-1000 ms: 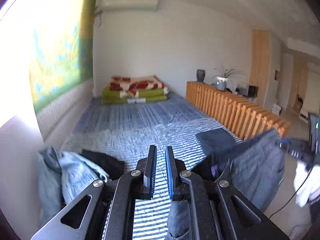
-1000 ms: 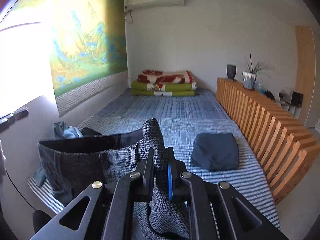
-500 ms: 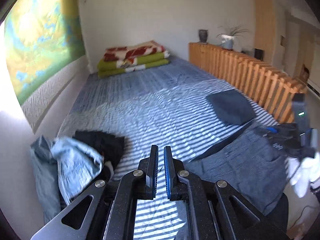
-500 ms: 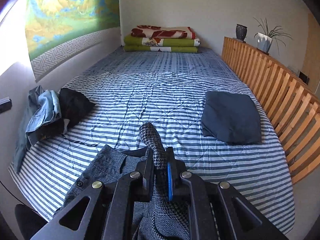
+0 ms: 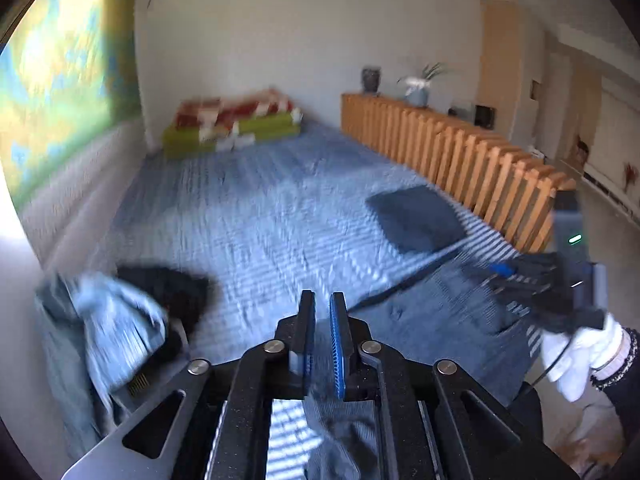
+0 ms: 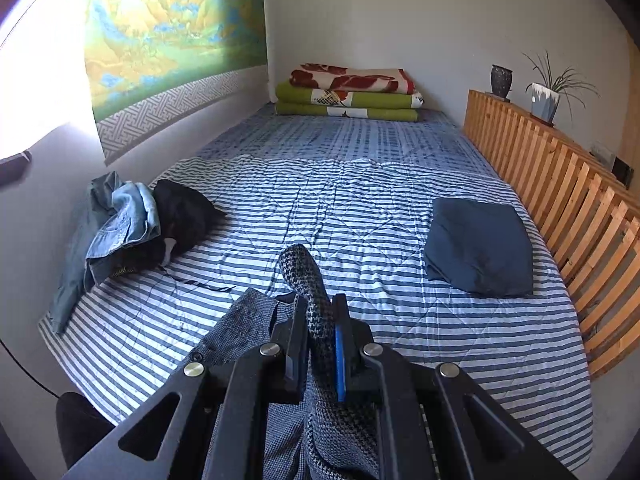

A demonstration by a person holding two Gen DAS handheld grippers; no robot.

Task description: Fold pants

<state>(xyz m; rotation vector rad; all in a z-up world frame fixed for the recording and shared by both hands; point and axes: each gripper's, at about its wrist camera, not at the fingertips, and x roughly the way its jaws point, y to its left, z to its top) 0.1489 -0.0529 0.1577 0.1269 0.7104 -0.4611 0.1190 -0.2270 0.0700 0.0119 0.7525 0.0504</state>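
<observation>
- Left wrist view: motion-blurred throughout; green-and-red folded blankets [image 5: 236, 124] and crumpled pale denim garment [image 5: 112, 320] smeared, details unreadable.
- Grey houndstooth woven pants [image 6: 344, 436]: lower part cut off by the frame edge, partly hidden behind the black gripper body.
- White-gloved hand [image 5: 580, 356]: cropped at the right edge.
- Small dark items on the slatted wooden shelf [image 6: 576, 184]: too small to identify.

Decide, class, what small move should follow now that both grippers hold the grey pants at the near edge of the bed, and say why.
Probably lower both ends onto the striped quilt and draw them apart. The right gripper pinches a bunched fold of the grey pants; the left gripper grips the other end. The fabric lies rumpled, so flattening likely comes before any fold.
</observation>
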